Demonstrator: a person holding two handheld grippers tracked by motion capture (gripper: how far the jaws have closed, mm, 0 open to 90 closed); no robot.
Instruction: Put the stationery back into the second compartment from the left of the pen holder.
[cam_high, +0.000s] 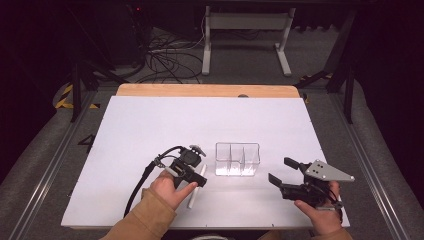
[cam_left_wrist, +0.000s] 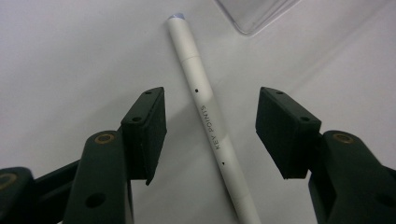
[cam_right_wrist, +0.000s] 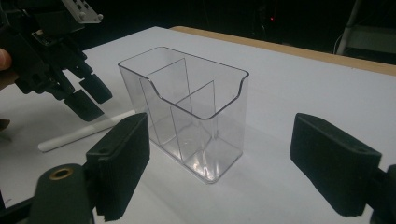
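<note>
- White pen lies flat on white surface, just left of clear divided holder, apart from it.
- Left tongs straddle pen from above, jaws part open, pads not touching it; nothing gripped.
- Right tongs wide open, empty, held right of holder, aimed at it.
- Holder upright, empty, three compartments.

Open table all round — only the clear organizer stands beside the pen.
</note>
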